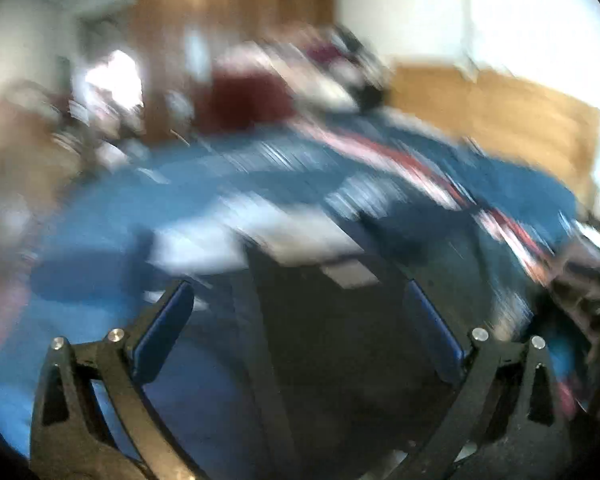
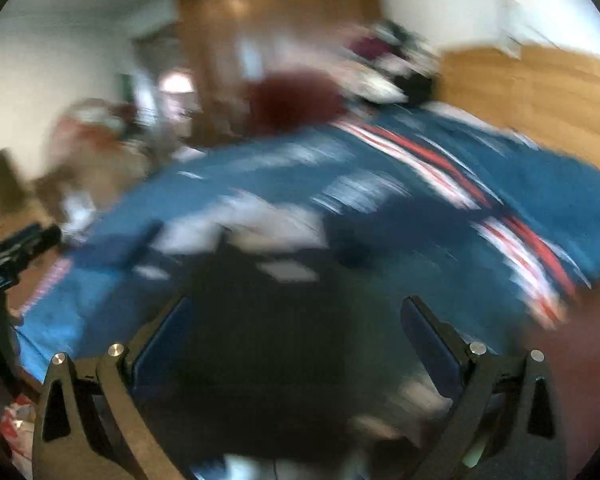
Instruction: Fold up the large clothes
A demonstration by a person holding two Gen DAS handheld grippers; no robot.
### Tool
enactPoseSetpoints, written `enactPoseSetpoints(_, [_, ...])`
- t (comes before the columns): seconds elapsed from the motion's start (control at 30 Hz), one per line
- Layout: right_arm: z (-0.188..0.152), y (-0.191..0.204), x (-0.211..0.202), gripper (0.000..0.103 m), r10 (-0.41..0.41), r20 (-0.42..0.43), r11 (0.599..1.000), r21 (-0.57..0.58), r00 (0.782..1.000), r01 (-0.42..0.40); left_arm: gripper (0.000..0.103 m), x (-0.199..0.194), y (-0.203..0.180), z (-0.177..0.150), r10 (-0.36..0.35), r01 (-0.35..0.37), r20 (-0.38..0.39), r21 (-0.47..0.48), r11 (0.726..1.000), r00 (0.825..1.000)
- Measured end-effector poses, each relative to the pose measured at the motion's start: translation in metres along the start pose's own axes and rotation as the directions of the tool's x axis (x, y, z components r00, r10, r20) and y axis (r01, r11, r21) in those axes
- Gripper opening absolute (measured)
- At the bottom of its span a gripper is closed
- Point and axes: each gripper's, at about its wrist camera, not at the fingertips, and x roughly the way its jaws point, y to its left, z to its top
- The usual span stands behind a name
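1. Left wrist view: the picture was heavily smeared. The left gripper (image 1: 298, 300) stood with its jaws spread wide and nothing clamped between them. Below and ahead of it lay a dark garment (image 1: 340, 340), spread on a bed (image 1: 112, 208) with a blue cover crossed by red and white stripes. A pale patch (image 1: 260, 236), perhaps part of the garment or another cloth, lay just beyond; the blur made it impossible to say which.

2. Left wrist view, advice: the step seemed to be reaching for an edge of the dark garment. It would have been wise to slow down, settle over one clear hem, and pinch only the top layer rather than the bed cover beneath.

3. Right wrist view: the right gripper (image 2: 296, 312) was likewise wide apart and empty, hanging over the same dark garment (image 2: 268, 340) on the bed (image 2: 540, 184). A wooden headboard (image 2: 540, 92) stood at the far side.

4. Right wrist view, advice: a good fold probably called for both grippers to take matching corners along one edge, lift together and keep the cloth taut, so it laid flat without bunching.
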Motion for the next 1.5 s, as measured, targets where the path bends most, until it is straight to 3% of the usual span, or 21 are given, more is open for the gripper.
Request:
enactPoseSetpoints(0.03, [0.017,0.023,0.005,0.103,0.040,0.039,0.999,-0.011,0.998,-0.039,0.103,-0.016,0.010,0.009,0.067,-0.067,0.063,0.011,0.998,0.996])
enactPoseSetpoints(0.1, [0.046,0.067,-0.003,0.103,0.068,0.134,0.997,-0.033,0.989,-0.064,0.103,-0.054,0.028,0.028,0.215,-0.213,0.235,-0.031,0.976,0.948])
enactPoseSetpoints(0.13, [0.056,0.085,-0.008,0.103,0.088,0.205,0.995,-0.056,0.975,-0.078,0.103,-0.067,0.040,0.032,0.262,-0.235,0.294,-0.123,0.964,0.919])
enactPoseSetpoints(0.2, [0.057,0.104,-0.015,0.103,0.082,0.277,0.994,-0.096,0.957,-0.057,0.103,-0.076,0.067,0.021,0.277,-0.167,0.326,-0.326,0.930,0.904])
enactPoseSetpoints(0.23, [0.056,0.111,-0.016,0.103,0.090,0.253,0.993,-0.099,0.963,-0.067,0.103,-0.070,0.075,0.013,0.304,-0.178,0.284,-0.396,0.901,0.909])
enactPoseSetpoints(0.27, [0.056,0.120,-0.006,0.103,0.105,0.153,0.992,-0.087,0.983,-0.092,0.103,-0.056,0.076,0.008,0.296,-0.196,0.220,-0.385,0.902,0.930])
enactPoseSetpoints(0.37, [0.041,0.152,0.007,0.103,-0.023,0.023,0.994,-0.104,0.999,0.025,0.103,-0.002,0.060,-0.011,0.237,-0.235,-0.020,-0.251,0.939,0.971])
enactPoseSetpoints(0.43, [0.033,0.155,0.023,0.103,-0.089,-0.044,0.992,-0.094,0.995,0.085,0.103,0.012,0.056,-0.025,0.183,-0.203,-0.110,-0.206,0.957,0.977])
enactPoseSetpoints(0.53, [0.025,0.142,0.032,0.103,-0.110,-0.115,0.994,-0.038,0.987,0.106,0.103,0.029,0.054,-0.033,0.173,-0.209,-0.204,-0.171,0.963,0.964])
enactPoseSetpoints(0.7, [0.030,0.120,0.034,0.103,-0.149,-0.107,0.989,-0.035,0.983,0.146,0.103,0.022,0.050,-0.025,0.170,-0.204,-0.204,-0.161,0.966,0.964])
enactPoseSetpoints(1.5, [0.020,0.116,0.067,0.103,-0.168,-0.155,0.985,-0.073,0.974,0.158,0.103,0.053,0.068,-0.040,0.145,-0.192,-0.248,-0.178,0.965,0.958])
